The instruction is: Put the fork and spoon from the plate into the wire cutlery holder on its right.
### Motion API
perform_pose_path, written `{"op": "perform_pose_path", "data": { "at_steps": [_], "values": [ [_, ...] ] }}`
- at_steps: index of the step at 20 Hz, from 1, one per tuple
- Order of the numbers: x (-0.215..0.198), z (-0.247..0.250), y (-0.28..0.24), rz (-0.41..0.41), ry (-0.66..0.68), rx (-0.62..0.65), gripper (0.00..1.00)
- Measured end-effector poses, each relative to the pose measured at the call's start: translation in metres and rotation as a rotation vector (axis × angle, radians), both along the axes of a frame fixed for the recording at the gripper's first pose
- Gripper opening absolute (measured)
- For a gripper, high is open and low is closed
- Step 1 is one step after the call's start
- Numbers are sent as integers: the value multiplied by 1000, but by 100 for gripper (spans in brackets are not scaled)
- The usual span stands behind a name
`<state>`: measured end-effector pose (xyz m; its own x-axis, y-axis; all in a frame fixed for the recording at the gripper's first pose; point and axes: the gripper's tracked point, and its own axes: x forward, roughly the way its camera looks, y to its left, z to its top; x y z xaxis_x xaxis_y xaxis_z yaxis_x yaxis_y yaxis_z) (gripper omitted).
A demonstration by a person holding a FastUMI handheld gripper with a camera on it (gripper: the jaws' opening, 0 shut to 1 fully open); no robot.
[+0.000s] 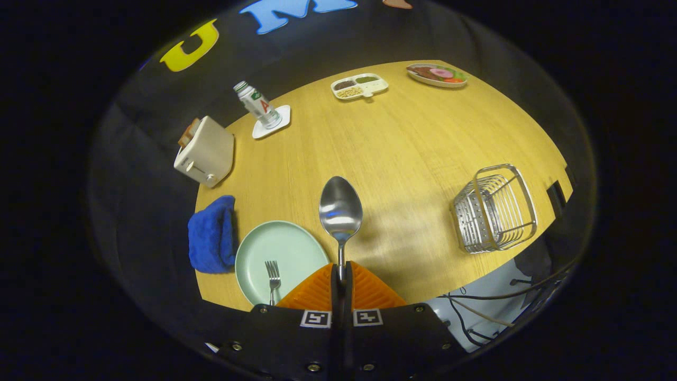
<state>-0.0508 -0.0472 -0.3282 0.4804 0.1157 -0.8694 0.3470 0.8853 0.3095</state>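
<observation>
My gripper [341, 275] is shut on the handle of a metal spoon [341, 210], whose bowl sticks out ahead of the fingers, raised above the wooden table. Below and to the left of the fingers lies a pale green plate [280, 251] with a metal fork [273, 278] on it, partly hidden behind the left finger. The wire cutlery holder [494, 207] stands to the right of the spoon, near the table's right edge, apart from the gripper.
A blue cloth [212, 234] lies left of the plate. Beyond it stand a toaster [205, 152] and a bottle on a white coaster [260, 106]. A divided snack tray [359, 85] and a food plate [437, 74] sit at the far edge. Cables [492, 309] hang below the table's near right edge.
</observation>
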Motion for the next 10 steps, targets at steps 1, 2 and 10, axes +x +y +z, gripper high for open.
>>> {"op": "perform_pose_path", "data": {
  "at_steps": [1, 2, 10],
  "values": [
    [-3, 2, -13, -32, -6, -7, 1],
    [-6, 5, -26, -66, -12, -11, 1],
    [-53, 4, -126, -283, 57, -23, 1]
  ]
}}
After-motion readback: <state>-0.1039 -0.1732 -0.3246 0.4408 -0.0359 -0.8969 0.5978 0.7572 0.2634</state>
